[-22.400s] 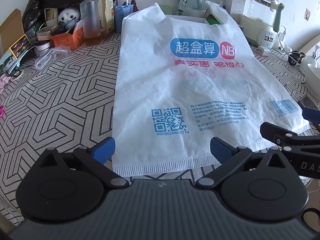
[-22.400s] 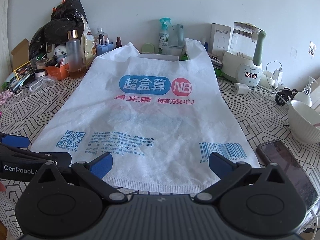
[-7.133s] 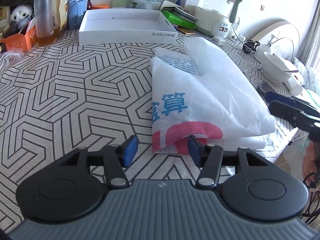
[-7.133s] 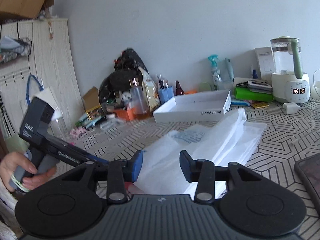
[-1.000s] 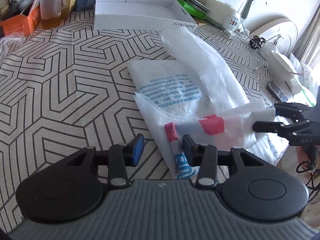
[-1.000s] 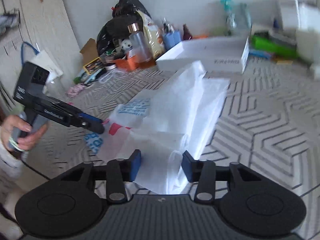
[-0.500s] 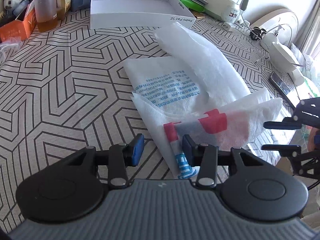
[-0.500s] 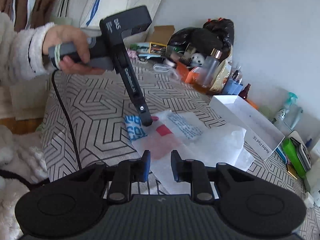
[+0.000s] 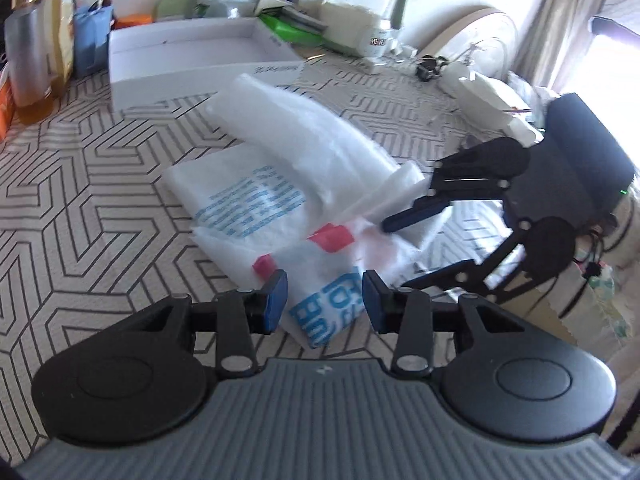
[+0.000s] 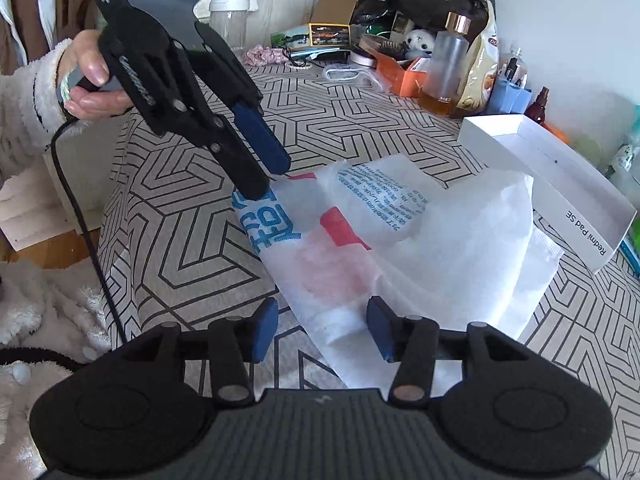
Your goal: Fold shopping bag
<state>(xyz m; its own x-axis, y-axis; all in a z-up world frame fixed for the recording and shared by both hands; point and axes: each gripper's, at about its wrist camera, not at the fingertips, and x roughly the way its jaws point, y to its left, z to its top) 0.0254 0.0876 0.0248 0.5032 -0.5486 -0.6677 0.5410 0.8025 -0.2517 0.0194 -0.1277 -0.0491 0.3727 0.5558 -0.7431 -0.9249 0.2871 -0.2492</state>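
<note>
Patterned tablecloth (image 9: 80,208) under the half-folded bag (image 9: 280,184) — both claws, left (image 9: 324,304) and right (image 10: 322,330), gape empty at its near end, left slightly closer.

The white shopping bag (image 10: 440,248) lies crumpled on the tabletop (image 10: 180,240). The right gripper (image 10: 322,330) is wide apart. The left gripper (image 10: 260,164) points down at the bag.

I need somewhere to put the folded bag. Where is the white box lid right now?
The white box lid lies on the patterned table just beyond the shopping bag, beside the amber bottle in the left wrist view.
</note>
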